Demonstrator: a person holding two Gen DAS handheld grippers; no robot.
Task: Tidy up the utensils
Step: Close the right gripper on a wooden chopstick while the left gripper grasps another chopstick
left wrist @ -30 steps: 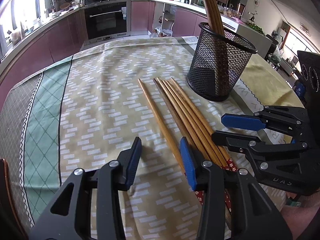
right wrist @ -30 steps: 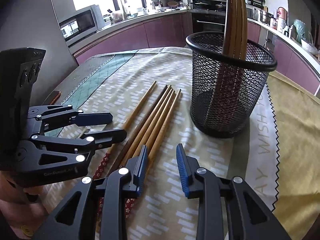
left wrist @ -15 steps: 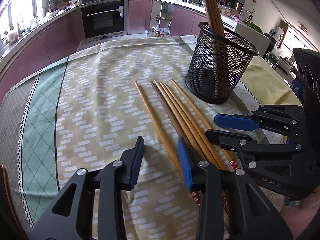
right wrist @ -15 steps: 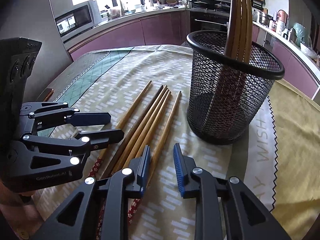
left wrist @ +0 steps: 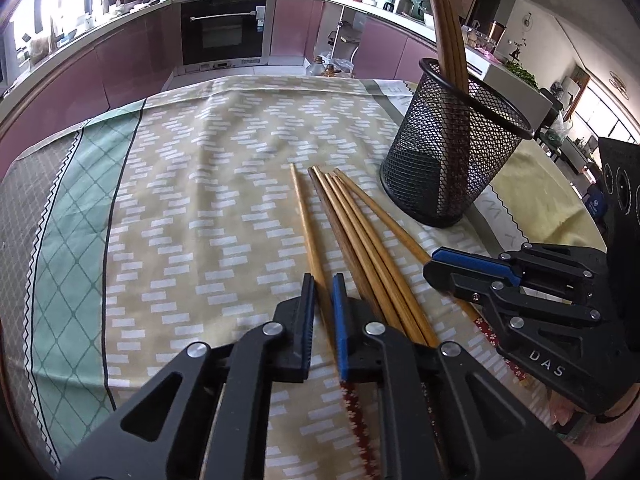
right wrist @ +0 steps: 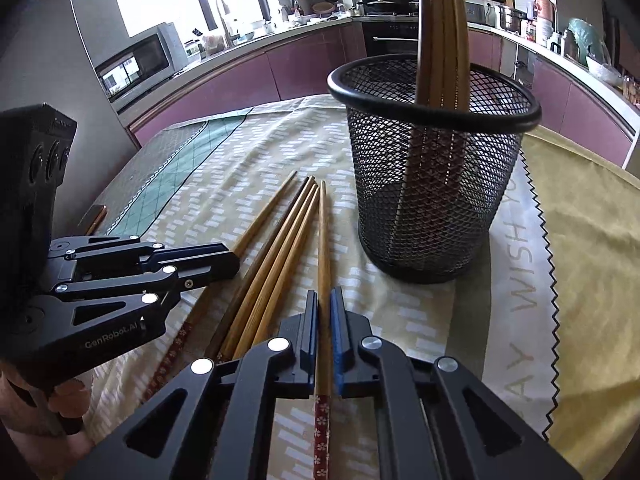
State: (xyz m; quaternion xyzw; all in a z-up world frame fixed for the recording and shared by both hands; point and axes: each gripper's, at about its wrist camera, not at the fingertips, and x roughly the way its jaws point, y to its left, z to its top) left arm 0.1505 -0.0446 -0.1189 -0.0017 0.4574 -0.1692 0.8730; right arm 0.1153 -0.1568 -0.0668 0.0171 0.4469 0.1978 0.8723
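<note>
Several wooden chopsticks lie side by side on the patterned tablecloth [left wrist: 192,208]. My left gripper [left wrist: 323,284] is closing its jaws on the leftmost chopstick [left wrist: 306,220], with the pads pressed against the wood. My right gripper [right wrist: 324,300] is closing likewise on the rightmost chopstick [right wrist: 323,232], pads touching it. The other chopsticks [left wrist: 360,236] [right wrist: 280,248] lie loose between the two. A black mesh holder [left wrist: 452,160] [right wrist: 432,184] stands upright just beyond, with several chopsticks [left wrist: 448,40] [right wrist: 440,20] standing in it. Each gripper shows in the other's view: right gripper [left wrist: 440,268], left gripper [right wrist: 228,260].
A yellow cloth [right wrist: 592,240] covers the table to the right of the holder. A small brown object [right wrist: 94,216] lies at the table's left edge. Kitchen cabinets and an oven [left wrist: 224,32] stand beyond the far edge. A hand [right wrist: 60,400] grips the left tool.
Both grippers' jaws have gone from standing apart to closed, the left on the leftmost chopstick and the right on the rightmost one. The rightmost chopstick has slid slightly away from the bundle.
</note>
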